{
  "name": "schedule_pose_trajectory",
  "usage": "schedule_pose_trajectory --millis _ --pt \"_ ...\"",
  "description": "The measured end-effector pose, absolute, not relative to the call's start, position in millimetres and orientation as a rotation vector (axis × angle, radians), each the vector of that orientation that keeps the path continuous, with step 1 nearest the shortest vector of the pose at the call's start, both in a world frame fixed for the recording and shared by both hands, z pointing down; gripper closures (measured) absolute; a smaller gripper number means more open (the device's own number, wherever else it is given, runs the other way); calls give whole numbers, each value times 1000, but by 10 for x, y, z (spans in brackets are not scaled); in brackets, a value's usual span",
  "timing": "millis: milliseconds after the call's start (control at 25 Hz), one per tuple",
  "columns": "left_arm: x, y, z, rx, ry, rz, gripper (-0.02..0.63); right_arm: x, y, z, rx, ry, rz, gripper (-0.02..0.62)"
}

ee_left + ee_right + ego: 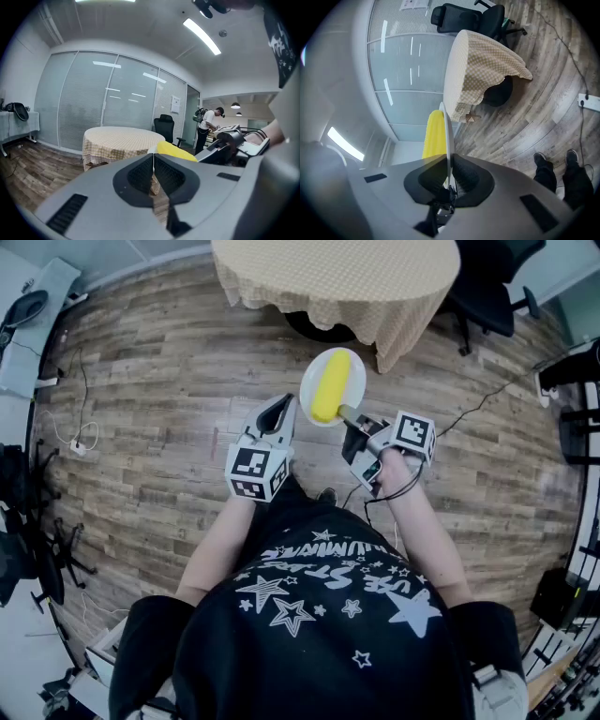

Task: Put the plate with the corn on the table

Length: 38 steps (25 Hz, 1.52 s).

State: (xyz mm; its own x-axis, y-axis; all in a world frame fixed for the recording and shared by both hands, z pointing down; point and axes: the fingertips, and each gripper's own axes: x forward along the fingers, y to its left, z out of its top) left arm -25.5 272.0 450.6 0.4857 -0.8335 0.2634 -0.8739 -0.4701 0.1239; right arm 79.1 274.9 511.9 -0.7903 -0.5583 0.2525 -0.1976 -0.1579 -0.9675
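In the head view a white plate (323, 379) carrying a yellow cob of corn (331, 388) hangs over the wooden floor, short of the round table with the checked cloth (337, 277). My right gripper (349, 418) is shut on the plate's near rim. In the right gripper view the plate (447, 131) shows edge-on between the jaws, with the corn (434, 136) to its left and the table (478, 70) beyond. My left gripper (284, 404) is beside the plate's left edge, shut and empty. The left gripper view shows the corn (176, 151) just past its jaws and the table (124, 139) ahead.
A black office chair (487, 287) stands right of the table. Cables and a power strip (80, 446) lie on the floor at the left, and equipment lines both sides. A person (206, 123) stands far off. My shoes (555, 164) are on the floor.
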Motion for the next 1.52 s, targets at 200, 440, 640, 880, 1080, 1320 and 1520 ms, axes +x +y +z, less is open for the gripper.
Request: schedule_pose_trajectory --millis 200,440,640,880,1080,1320,1520 --pt "-150 2808 4483 2502 -1474 238 594 918 2829 5100 -854 1863 -2028 557" --pt "-79 2927 4415 2524 -1485 225 594 977 2951 5034 -836 1885 -2011 557" --pt "-27 2962 4370 2544 -1494 222 594 995 3014 4961 -817 1933 -1982 555" --pt "-17 3019 4338 2532 -1513 209 594 1043 3025 4873 -797 1961 -1967 555" --pt "-45 2963 4363 2531 -1511 214 594 1018 2966 4868 -796 1972 -1968 555" --pt "-163 2473 4335 2535 -1505 188 594 966 2627 4891 -827 1957 -1952 555" --pt "-335 1873 4264 2548 -1497 178 594 896 2193 4821 -852 1938 -1921 555"
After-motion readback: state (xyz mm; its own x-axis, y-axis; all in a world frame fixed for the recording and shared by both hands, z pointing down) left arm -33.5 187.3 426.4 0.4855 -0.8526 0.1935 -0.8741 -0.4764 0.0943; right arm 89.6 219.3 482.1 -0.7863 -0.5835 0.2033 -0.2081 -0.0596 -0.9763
